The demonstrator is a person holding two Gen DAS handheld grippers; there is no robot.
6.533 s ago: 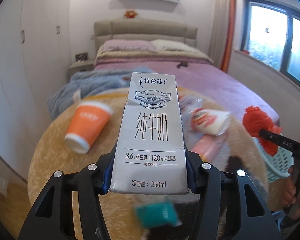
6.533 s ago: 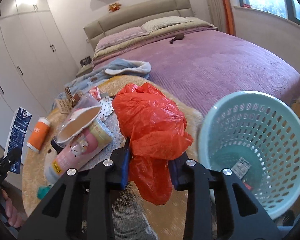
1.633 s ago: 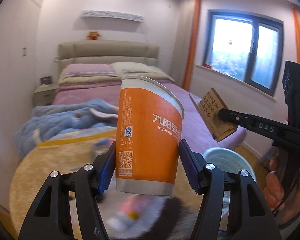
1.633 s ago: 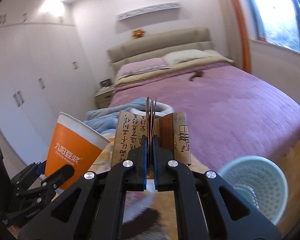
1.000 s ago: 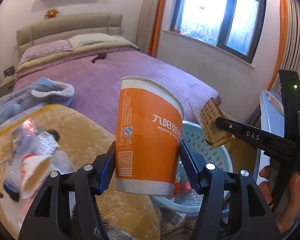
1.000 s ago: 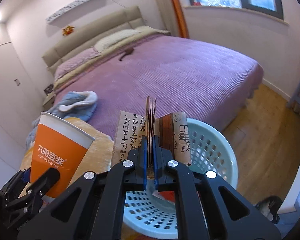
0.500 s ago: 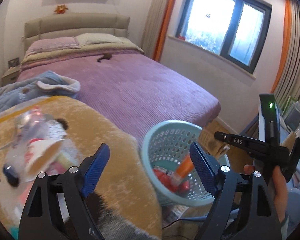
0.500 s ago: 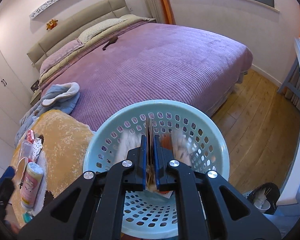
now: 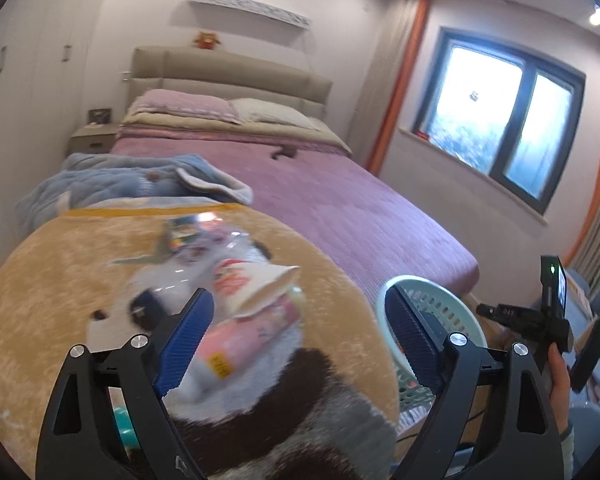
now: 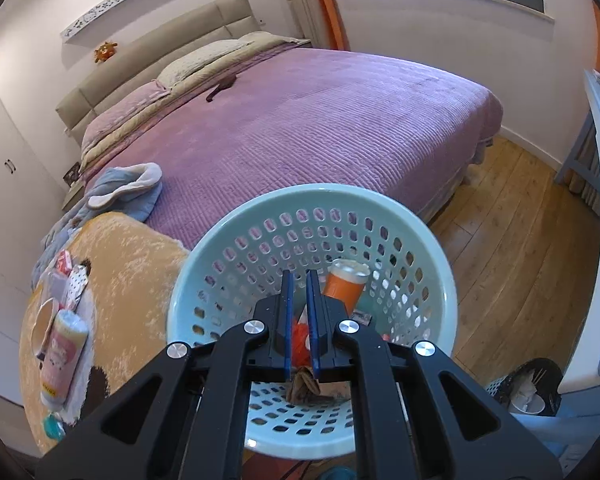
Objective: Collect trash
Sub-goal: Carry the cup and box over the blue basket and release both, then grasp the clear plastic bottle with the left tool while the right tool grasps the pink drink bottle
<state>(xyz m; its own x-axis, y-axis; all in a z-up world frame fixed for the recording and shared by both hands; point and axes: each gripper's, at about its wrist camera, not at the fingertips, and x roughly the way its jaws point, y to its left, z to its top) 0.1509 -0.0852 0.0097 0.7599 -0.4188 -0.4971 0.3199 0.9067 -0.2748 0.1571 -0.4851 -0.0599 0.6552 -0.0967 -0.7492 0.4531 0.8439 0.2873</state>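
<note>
Left claw (image 9: 296, 294): jaws opening, already wide, gripping nothing, aimed down at the litter on the plush-covered desk (image 9: 40, 280). Straight ahead between the blue pads, a white paper cup (image 9: 256, 286) tipped on its side, mouth facing right, resting on a pink tube (image 9: 240, 340) that lies flat beneath it. Probably very light and thin-walled, that cup; likely to crumple or roll under a hard squeeze, so best taken across the body near the stiffer rim, with gentle pressure. Judged firmer and a little heavier, the tube, with a smooth, perhaps slippery skin; best pinched across the middle of its length, not at the tapered end. Beyond these, blurred clear wrappers (image 9: 188, 240), flimsy and hard to pinch except at a bunched fold. Low by the left finger, a small teal scrap (image 9: 124, 420). Right claw (image 10: 299, 274): pads drawn almost together, poised over the pale green basket (image 10: 228, 232) just beside the desk. At the root of the pads a brown folded piece (image 10: 304, 386); impossible to tell whether pinched or lying loose below. Inside the basket, an orange cup (image 10: 346, 284) leaning on the wall. Behind everything, the purple bed (image 9: 340, 200).
</note>
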